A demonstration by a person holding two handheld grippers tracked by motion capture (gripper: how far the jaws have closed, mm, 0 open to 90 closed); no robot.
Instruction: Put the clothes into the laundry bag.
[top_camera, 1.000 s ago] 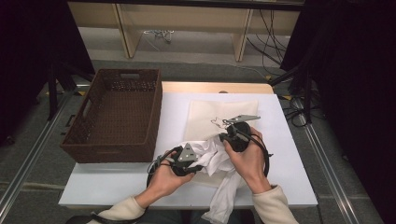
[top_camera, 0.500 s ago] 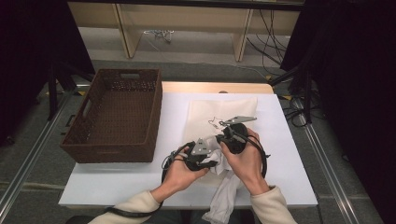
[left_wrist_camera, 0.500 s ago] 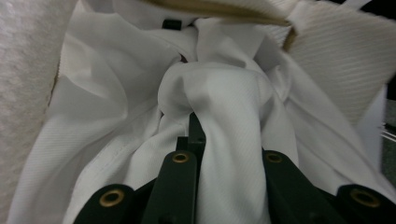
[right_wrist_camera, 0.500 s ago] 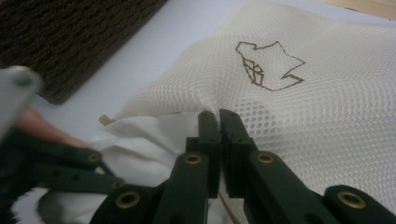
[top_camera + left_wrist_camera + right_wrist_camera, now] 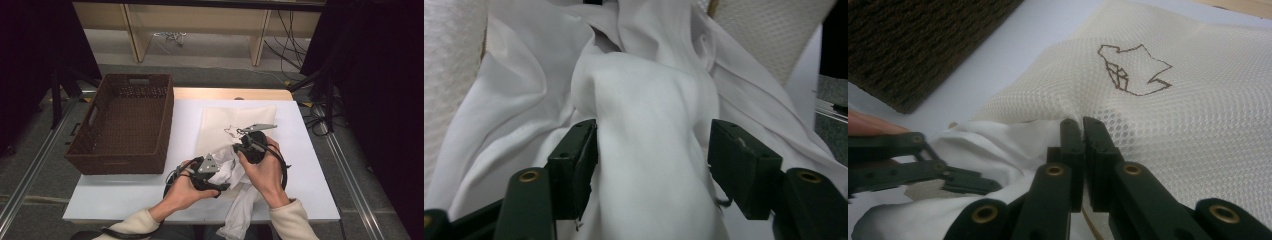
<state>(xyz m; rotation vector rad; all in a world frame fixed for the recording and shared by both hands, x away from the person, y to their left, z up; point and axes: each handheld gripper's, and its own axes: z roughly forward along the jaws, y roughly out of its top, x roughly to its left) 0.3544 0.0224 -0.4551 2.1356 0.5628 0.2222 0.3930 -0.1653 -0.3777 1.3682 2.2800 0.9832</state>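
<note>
white cloth (image 5: 649,140) partly stuffed into mesh bag (image 5: 235,125), much hanging off desk (image 5: 125,195). left gripper (image 5: 651,165) fingers just spread wide around cloth, not pressing; right gripper (image 5: 1082,132) fingers pinched on bag edge. more stuffing left.

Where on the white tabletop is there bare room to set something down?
Bare white tabletop lies in front of the brown wicker basket and right of the cream mesh bag. The middle front is crowded: both grippers work the white cloth there.
</note>
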